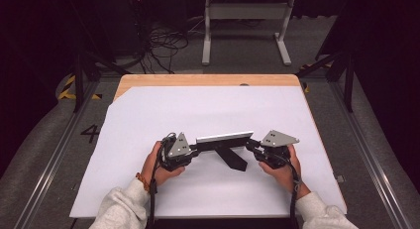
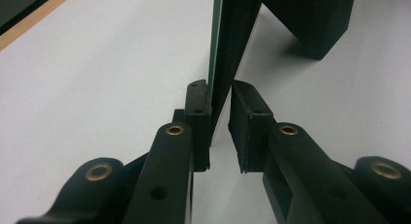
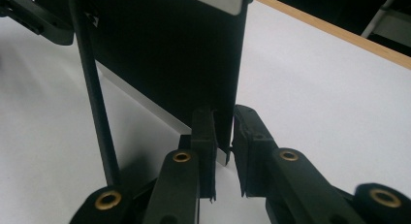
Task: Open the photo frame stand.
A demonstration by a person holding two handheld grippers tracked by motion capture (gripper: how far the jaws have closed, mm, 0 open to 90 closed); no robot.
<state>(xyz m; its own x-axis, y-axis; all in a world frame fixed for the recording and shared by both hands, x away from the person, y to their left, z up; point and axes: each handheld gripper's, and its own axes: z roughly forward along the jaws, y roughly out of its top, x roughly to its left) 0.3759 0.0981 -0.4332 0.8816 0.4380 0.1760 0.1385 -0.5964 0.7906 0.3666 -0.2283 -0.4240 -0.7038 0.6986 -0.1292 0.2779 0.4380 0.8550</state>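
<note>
A flat, rigid black frame point(image 1: 224, 139) with a slanted back leg stands on matte white paper point(image 1: 148, 120), its 2 ends grasped by the left gripper point(image 1: 194, 148) and right gripper point(image 1: 251, 144).

The picture frame point(image 1: 224, 140) looks matt black, perhaps plastic; the sheet point(image 1: 148, 120) is smooth white paper over a wooden tabletop point(image 1: 198, 80).

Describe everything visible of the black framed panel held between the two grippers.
The framed panel is a thin, dark, flat rectangle with a pale, silvery top edge, standing upright on edge over the white sheet. A black prop leg slants from its back to the sheet. The left gripper and right gripper each clamp one end.
</note>
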